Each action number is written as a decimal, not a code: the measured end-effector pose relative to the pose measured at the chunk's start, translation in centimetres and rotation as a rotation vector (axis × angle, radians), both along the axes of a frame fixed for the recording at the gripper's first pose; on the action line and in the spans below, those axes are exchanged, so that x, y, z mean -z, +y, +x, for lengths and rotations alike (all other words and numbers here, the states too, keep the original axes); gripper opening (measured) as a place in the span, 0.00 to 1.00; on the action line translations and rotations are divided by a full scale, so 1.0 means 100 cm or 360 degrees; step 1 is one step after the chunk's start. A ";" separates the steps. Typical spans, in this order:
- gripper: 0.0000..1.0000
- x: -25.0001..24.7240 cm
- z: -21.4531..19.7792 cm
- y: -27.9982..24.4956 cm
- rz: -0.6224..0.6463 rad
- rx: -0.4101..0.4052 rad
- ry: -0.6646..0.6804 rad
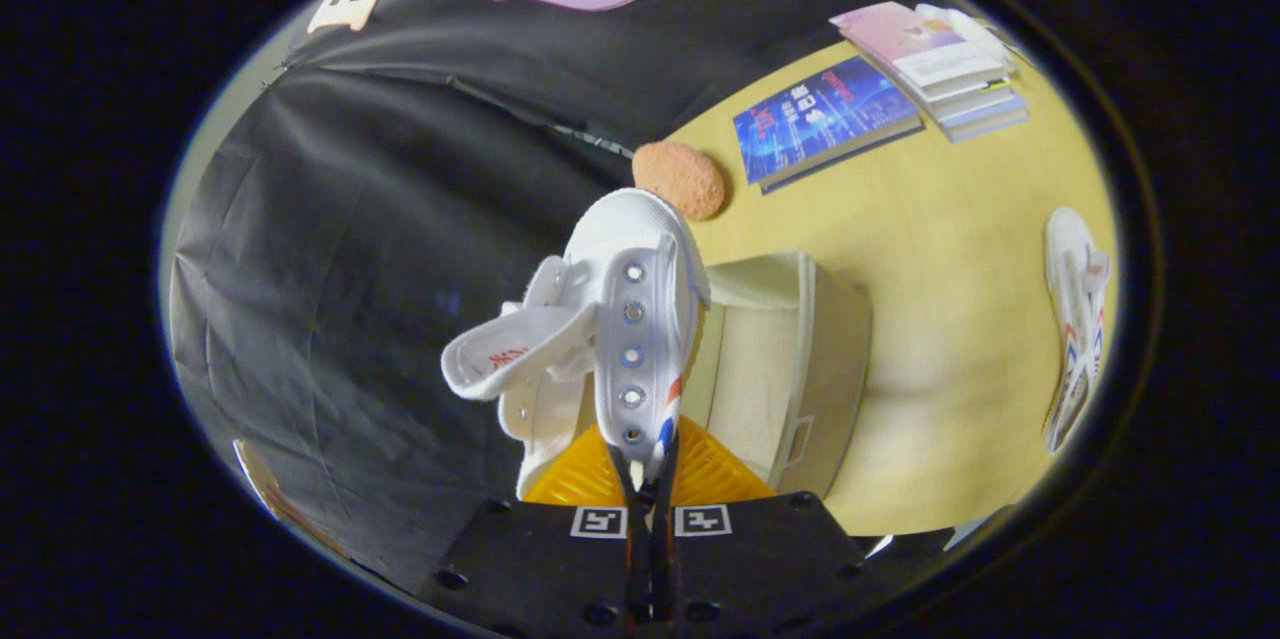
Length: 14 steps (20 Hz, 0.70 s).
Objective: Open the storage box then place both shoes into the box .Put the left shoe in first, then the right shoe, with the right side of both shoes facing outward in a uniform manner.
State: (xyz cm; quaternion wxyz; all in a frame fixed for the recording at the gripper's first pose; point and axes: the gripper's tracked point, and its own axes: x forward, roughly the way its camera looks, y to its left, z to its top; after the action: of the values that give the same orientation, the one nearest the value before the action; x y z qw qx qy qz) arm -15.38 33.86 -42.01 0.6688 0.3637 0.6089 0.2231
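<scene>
- Gripping tight, the claw (648,479) has its two fingers pressed together on the eyelet edge of the first shoe (625,309), pinching the white canvas right at the lowest eyelet.
- That shoe hangs in the air straight ahead of the fingers, its long axis running away from the claw, toe end farthest out and the tongue flopped off to one side.
- Just beyond and below it sits the storage box (790,369), a pale fabric box on the tabletop (950,339); its top looks open, though I can't tell how deep the inside goes from here.
- Here's the relation that matters: the box lies a touch past the shoe and off to the side of it, so the shoe isn't over the opening yet, by my read.
- Next move, as I judge it: carry the shoe across above the box and turn it so its right side faces outward before lowering.
- The second shoe (1075,319) lies well apart, near the tabletop's edge on the far side of the box, stretched lengthwise along that edge, coloured stripes showing.
- Past the box, a fuzzy orange-brown lump (680,179) rests at the tabletop's back edge, with a blue book (820,119) and a stack of books (940,59) toward the back corner.
- Risk to watch: a thin pinch on the canvas could let the shoe swing or slip.
</scene>
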 end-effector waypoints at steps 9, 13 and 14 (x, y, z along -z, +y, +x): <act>0.03 0.044 -0.035 0.046 -0.0075 -0.0133 0.0260; 0.03 0.070 -0.031 0.050 -0.0176 -0.0047 0.0378; 0.03 0.076 -0.029 0.052 -0.0182 -0.0001 0.0419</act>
State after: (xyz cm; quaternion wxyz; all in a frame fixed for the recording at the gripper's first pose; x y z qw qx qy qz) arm -18.28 39.07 -49.58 0.6027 0.3509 0.7032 0.1385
